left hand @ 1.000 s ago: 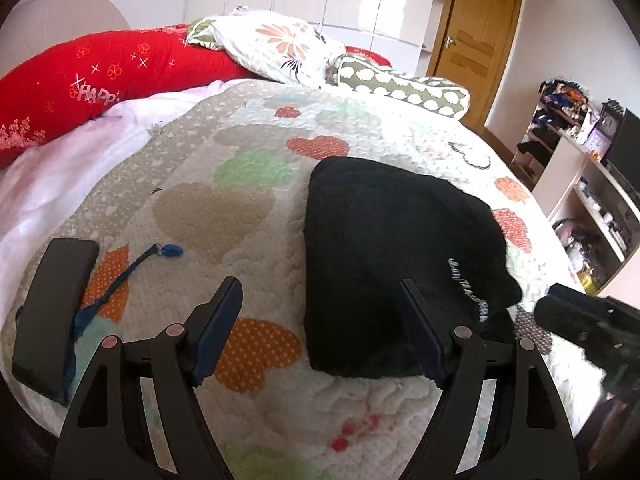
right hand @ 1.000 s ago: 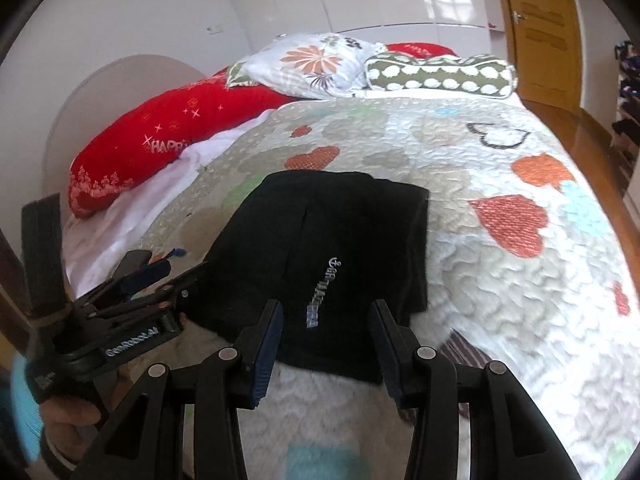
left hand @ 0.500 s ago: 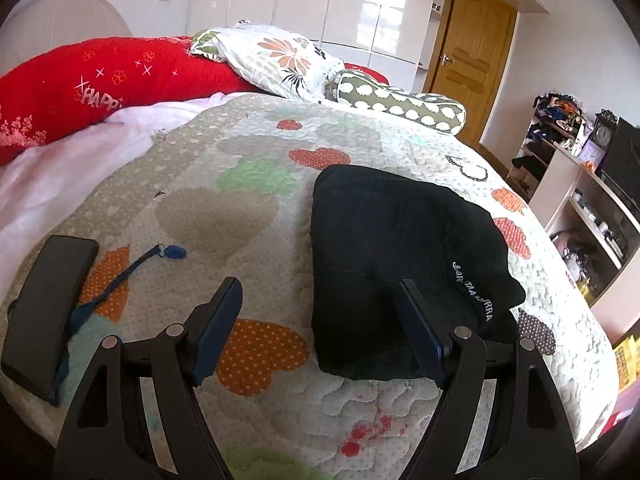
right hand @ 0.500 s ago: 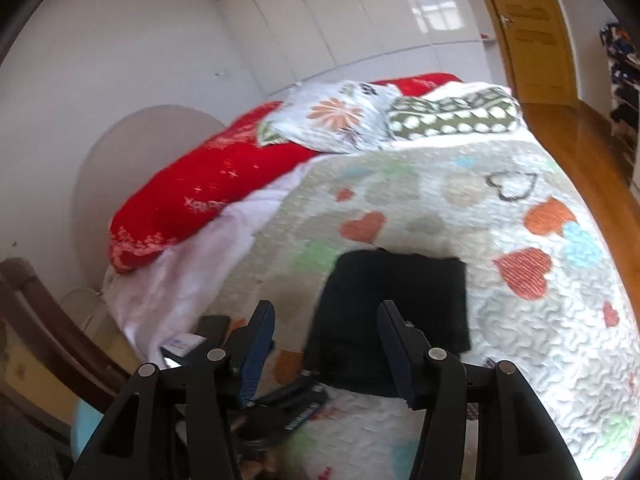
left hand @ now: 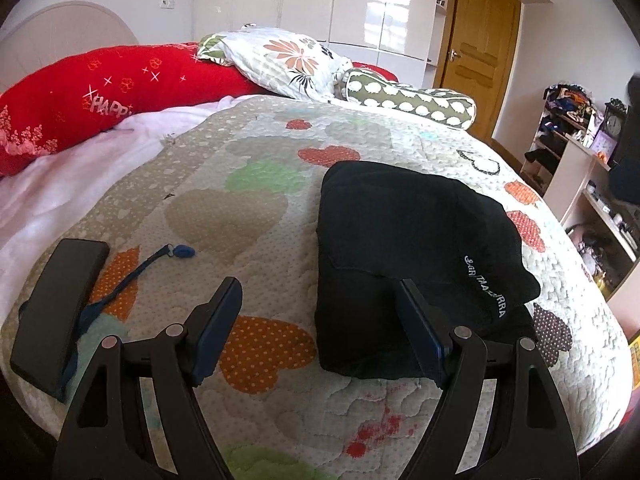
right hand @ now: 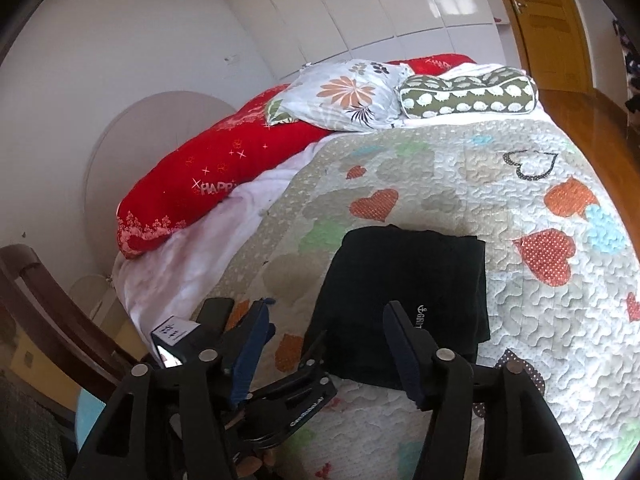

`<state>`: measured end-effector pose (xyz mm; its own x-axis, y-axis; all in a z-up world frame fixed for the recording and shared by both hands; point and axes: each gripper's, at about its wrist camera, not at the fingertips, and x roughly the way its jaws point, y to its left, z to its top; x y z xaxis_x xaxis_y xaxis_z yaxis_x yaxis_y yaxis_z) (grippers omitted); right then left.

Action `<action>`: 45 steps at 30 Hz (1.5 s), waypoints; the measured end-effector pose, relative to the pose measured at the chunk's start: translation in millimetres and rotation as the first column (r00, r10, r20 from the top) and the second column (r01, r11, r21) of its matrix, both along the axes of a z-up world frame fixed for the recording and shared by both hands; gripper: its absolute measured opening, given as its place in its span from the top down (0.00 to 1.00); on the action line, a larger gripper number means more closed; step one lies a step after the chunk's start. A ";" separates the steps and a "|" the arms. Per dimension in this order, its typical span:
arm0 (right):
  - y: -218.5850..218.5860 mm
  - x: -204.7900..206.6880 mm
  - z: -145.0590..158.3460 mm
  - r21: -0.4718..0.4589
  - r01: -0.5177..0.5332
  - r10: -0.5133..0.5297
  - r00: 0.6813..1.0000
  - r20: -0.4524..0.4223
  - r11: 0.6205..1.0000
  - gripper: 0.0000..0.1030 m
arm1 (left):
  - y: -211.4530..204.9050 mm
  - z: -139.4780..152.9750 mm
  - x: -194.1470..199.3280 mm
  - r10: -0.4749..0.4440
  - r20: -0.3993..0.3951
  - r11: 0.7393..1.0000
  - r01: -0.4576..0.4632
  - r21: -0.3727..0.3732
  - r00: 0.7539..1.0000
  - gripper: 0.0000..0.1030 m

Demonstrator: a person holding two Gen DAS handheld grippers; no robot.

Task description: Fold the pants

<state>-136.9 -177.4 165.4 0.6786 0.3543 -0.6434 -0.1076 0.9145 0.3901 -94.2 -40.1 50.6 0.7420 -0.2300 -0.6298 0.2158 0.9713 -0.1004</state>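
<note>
The black pants (left hand: 404, 252) lie folded into a compact rectangle on the heart-patterned quilt (left hand: 256, 200), white lettering along the right edge. They also show in the right wrist view (right hand: 408, 292). My left gripper (left hand: 320, 320) is open and empty, low over the quilt at the near edge of the pants. My right gripper (right hand: 328, 344) is open and empty, held high and back from the bed. The left gripper's body shows below it in the right wrist view (right hand: 288, 408).
A black phone (left hand: 56, 312) with a blue lanyard (left hand: 140, 272) lies on the quilt's near left. A red bolster (left hand: 100, 96), floral pillow (left hand: 284, 64) and green patterned bolster (left hand: 412, 98) line the bed's head. Shelves (left hand: 592, 184) stand right; a wooden chair (right hand: 48, 320) stands left.
My right gripper has pulled up and back from the pants, leaving the left wrist view. My left gripper has stayed near the pants' edge. The pants have not moved.
</note>
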 end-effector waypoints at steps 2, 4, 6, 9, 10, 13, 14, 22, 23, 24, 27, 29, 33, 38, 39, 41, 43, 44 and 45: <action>-1.1 8.9 -2.1 -0.060 -0.012 0.011 1.000 -0.014 0.998 0.40 | -2.9 2.0 0.0 0.007 0.005 1.000 -0.007 0.025 1.000 0.23; -5.0 16.6 -3.2 -0.100 -0.033 0.032 0.999 -0.016 0.994 0.40 | -8.1 6.3 -1.0 0.010 0.019 0.998 -0.012 0.062 1.000 0.23; -13.1 25.8 -4.5 -0.119 -0.043 0.041 0.999 -0.021 0.992 0.40 | -12.4 11.2 -1.0 0.005 0.028 0.996 -0.007 0.094 1.000 0.23; -29.8 39.3 -9.7 -0.107 -0.020 0.016 0.999 -0.033 0.994 0.40 | -13.7 20.4 2.7 -0.002 0.024 0.995 0.000 0.101 1.000 0.23; -33.1 41.9 -11.8 -0.097 -0.016 0.012 0.999 -0.037 0.995 0.40 | -13.8 22.8 3.7 0.000 0.027 0.995 -0.003 0.102 1.000 0.23; -43.3 50.6 -22.6 -0.068 -0.017 0.013 0.998 -0.067 0.998 0.39 | -16.3 32.2 8.1 0.007 0.039 0.994 -0.012 0.113 0.999 0.23; -46.5 53.1 -26.8 -0.066 -0.018 0.013 0.997 -0.078 0.998 0.39 | -18.1 34.1 9.8 0.004 0.039 0.993 -0.009 0.115 0.999 0.23; -62.0 40.8 -31.9 -0.093 0.079 -0.081 0.996 -0.025 0.993 0.39 | -32.7 42.5 22.5 -0.018 0.022 0.995 0.015 0.101 1.000 0.23; -60.6 36.7 -31.5 -0.110 0.102 -0.103 0.995 -0.005 0.989 0.39 | -34.8 44.2 22.8 -0.019 0.024 0.995 0.016 0.098 1.000 0.23; -58.4 33.8 -31.3 -0.127 0.115 -0.115 0.993 0.004 0.985 0.39 | -36.6 45.5 23.0 -0.019 0.024 0.995 0.016 0.097 1.000 0.23; -51.8 27.5 -30.9 -0.153 0.115 -0.112 0.993 0.031 0.981 0.39 | -38.4 47.3 23.5 -0.018 0.019 0.996 0.017 0.093 1.000 0.23; -46.5 26.8 -32.7 -0.182 0.100 -0.096 0.995 0.029 0.978 0.39 | -37.5 47.2 24.2 -0.006 0.016 0.996 0.005 0.086 1.000 0.23; -43.4 31.4 -38.0 -0.193 0.079 -0.079 0.997 0.005 0.978 0.39 | -34.5 44.5 23.6 0.003 0.005 0.997 -0.003 0.078 1.000 0.23; -45.6 29.5 -36.2 -0.157 0.100 -0.096 0.995 0.031 0.983 0.39 | -31.3 45.6 22.5 0.018 0.006 0.997 -0.019 0.080 1.000 0.23; -45.3 28.3 -35.2 -0.153 0.104 -0.099 0.994 0.041 0.983 0.39 | -31.1 45.7 21.8 0.020 0.006 0.997 -0.020 0.081 1.000 0.23; -43.0 27.7 -34.3 -0.155 0.106 -0.100 0.994 0.047 0.982 0.39 | -30.2 45.3 21.4 0.019 0.001 0.997 -0.019 0.080 1.000 0.23; -41.6 26.7 -34.5 -0.152 0.105 -0.098 0.994 0.048 0.983 0.39 | -29.8 45.2 20.7 0.021 -0.003 0.997 -0.020 0.079 1.000 0.23; -41.8 26.5 -34.3 -0.150 0.102 -0.096 0.994 0.048 0.983 0.39 | -29.7 45.1 20.2 0.021 -0.002 0.997 -0.021 0.080 1.000 0.23; -41.4 26.2 -34.1 -0.149 0.100 -0.094 0.994 0.049 0.984 0.39 | -29.8 45.1 20.1 0.019 -0.001 0.997 -0.019 0.081 1.000 0.23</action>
<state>-110.7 -218.7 131.3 0.7321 0.1863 -0.6553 -0.0282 0.9694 0.2440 -74.2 -69.9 95.7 0.7444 -0.1636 -0.6474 0.1967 0.9802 -0.0215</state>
